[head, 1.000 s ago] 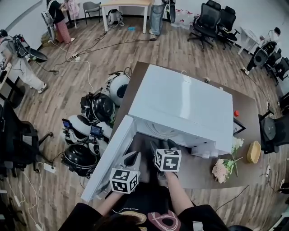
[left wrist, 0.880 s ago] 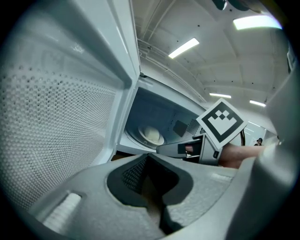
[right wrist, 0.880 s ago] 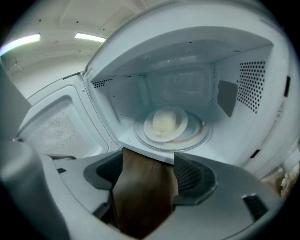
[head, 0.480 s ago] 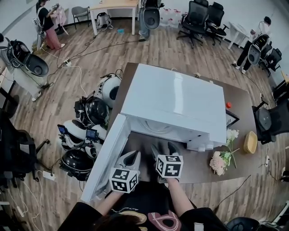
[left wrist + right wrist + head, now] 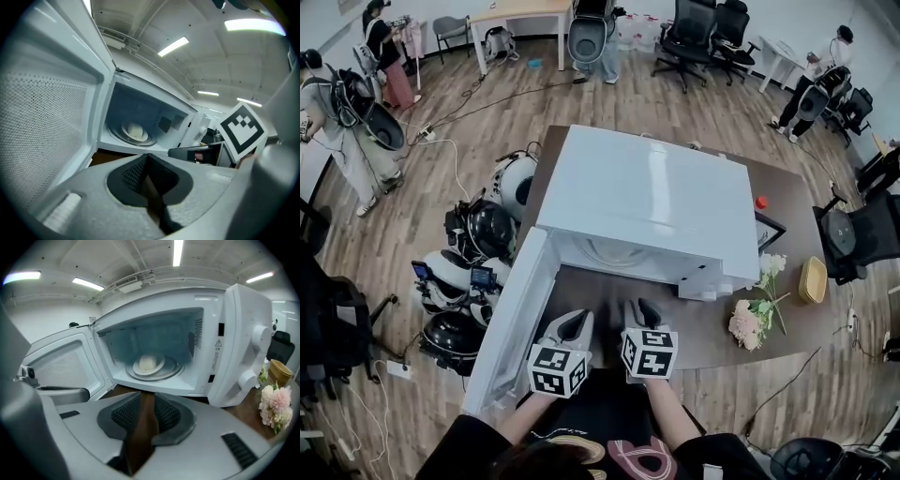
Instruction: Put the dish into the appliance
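Note:
The white microwave [image 5: 647, 197] stands on the brown table with its door [image 5: 511, 319] swung open to the left. A white dish [image 5: 148, 363] with a pale lump of food rests on the turntable inside, and the same dish [image 5: 135, 131] shows in the left gripper view. Both grippers hover in front of the opening, apart from it. My left gripper [image 5: 575, 321] is shut and holds nothing. My right gripper [image 5: 630, 309] has just been closing its jaws; a narrow gap remains, with only the table showing through it.
Pink and white flowers [image 5: 750, 319] lie on the table right of the microwave, with a wicker basket [image 5: 813, 279] and a small red object [image 5: 761, 202] beyond. Round helmets and gear [image 5: 473, 272] crowd the floor left of the door. Office chairs and people stand farther off.
Both grippers have drawn back a little from the microwave opening. The right gripper's jaws have narrowed from wide open, with nothing between them.

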